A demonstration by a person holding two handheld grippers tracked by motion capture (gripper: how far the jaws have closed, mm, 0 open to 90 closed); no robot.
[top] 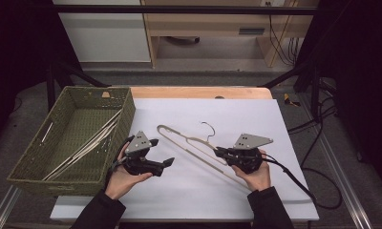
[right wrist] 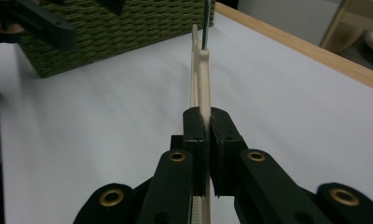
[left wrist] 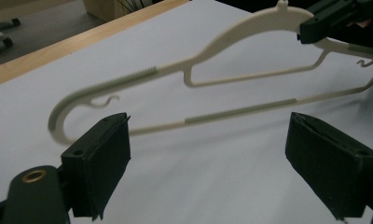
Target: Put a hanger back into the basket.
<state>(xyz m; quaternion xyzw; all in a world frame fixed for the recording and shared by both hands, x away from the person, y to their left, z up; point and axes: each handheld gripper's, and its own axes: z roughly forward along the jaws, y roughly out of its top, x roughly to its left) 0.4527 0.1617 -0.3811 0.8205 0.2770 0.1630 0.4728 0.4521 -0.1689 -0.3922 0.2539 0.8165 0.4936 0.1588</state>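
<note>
Cream plastic, thin and long: the hanger (top: 195, 148) hangs tilted just above the white sheet (top: 256, 119), pinched near its neck by the right gripper (top: 219, 152). In the right gripper view the two black pads are clamped tight on the hanger's flat arm (right wrist: 203, 84), with the metal hook (right wrist: 206, 21) rising beyond them. The left gripper (top: 166, 163) waits with its jaws spread wide and nothing between them; its own view looks past both pads at the hanger's far shoulder (left wrist: 105, 88), which lies close ahead but untouched. To the left stands the woven green basket (top: 127, 112), just beside the left hand, with other pale hangers (top: 86, 145) already lying inside it

The step in hand looks like carrying this hanger over to join the rest. The next move probably calls for a steady lift and a swing leftward, keeping the long bar level enough to clear the basket's near wall, perhaps with the left gripper taking the free end so it does not droop or catch on the rim
</note>
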